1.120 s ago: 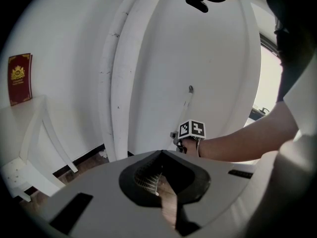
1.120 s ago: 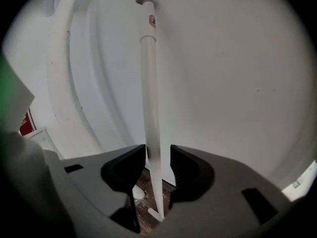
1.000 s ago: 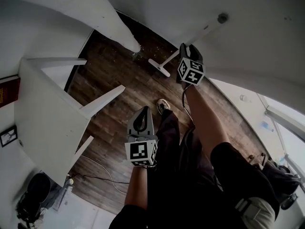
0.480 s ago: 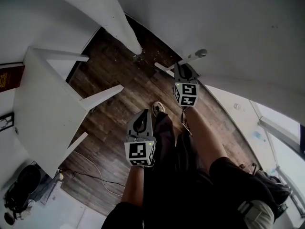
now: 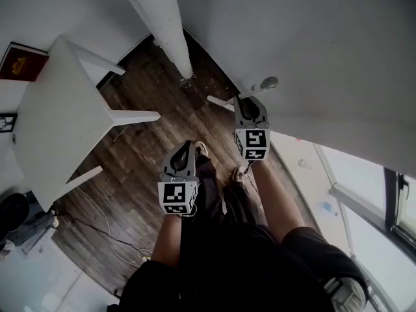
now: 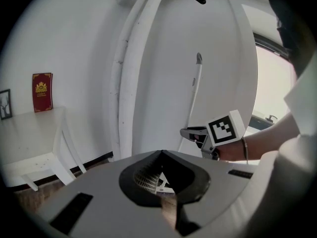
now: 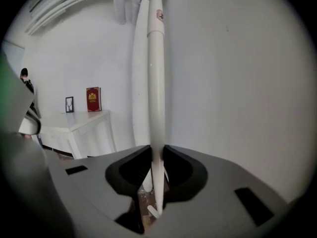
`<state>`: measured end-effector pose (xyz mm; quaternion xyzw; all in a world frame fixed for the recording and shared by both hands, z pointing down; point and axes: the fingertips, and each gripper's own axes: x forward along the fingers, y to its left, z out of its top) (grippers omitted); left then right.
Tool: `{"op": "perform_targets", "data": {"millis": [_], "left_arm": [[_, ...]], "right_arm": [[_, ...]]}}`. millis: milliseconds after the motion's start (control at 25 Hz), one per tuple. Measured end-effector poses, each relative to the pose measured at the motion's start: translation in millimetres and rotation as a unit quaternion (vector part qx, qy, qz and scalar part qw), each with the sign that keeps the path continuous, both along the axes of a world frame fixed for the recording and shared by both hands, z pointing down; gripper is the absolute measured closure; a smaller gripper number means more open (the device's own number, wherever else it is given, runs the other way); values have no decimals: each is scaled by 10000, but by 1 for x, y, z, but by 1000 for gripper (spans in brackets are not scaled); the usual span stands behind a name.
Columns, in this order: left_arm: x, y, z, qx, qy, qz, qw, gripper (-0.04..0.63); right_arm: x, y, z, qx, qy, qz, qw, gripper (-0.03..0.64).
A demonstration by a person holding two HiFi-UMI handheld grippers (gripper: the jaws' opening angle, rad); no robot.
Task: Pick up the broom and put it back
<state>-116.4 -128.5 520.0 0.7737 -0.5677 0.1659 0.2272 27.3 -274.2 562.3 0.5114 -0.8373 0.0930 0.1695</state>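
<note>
The right gripper [image 7: 157, 150] is closed on the white handle of the broom [image 7: 156, 83], with one jaw pressed against each side of the pole. The broom stands almost upright. Its long axis runs from floor to ceiling, with the free end of the handle pointing up and the short white head down at the wooden floor [image 5: 162, 142]. The grip is low on the handle, so most of the pole rises above the jaws. The broom is at the far right of the room, just beside a plain white wall [image 5: 312, 44]; whether it touches the wall cannot be told.

The left gripper [image 6: 161, 155] has its jaws together with nothing between them. It is held nearer the person and to the left of the right gripper, well apart from the broom and aimed toward it. The person's bare forearms and dark trousers fill the near part of the head view.

Just left of the broom, a thick white pipe [image 5: 166, 18] runs up the wall. Farther left stands a white table [image 5: 58, 122]. A red book [image 7: 92, 99] is propped upright at the back of it against the wall, with a small dark picture frame [image 7: 69, 104] just to its left. A thin cable [image 5: 104, 220] trails across the floor near the table legs.
</note>
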Motion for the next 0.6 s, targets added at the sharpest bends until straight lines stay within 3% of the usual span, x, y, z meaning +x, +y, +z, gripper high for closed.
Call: {"op": "perform_targets", "data": {"millis": [200,440,600], "left_arm": [[9,13,-43,449,-161,-258,9985,594],[23,22,-95,940,-62,-895,9915,594],[46,37,-129,1257,-142,-875,9881,594]], "right_arm": [[2,56,-66,202,-162,-517,9983,525],[14,100,-127,409,-352,-1019,9933,526],[18,138,-166,430,-479,-1403,9880,526]]}}
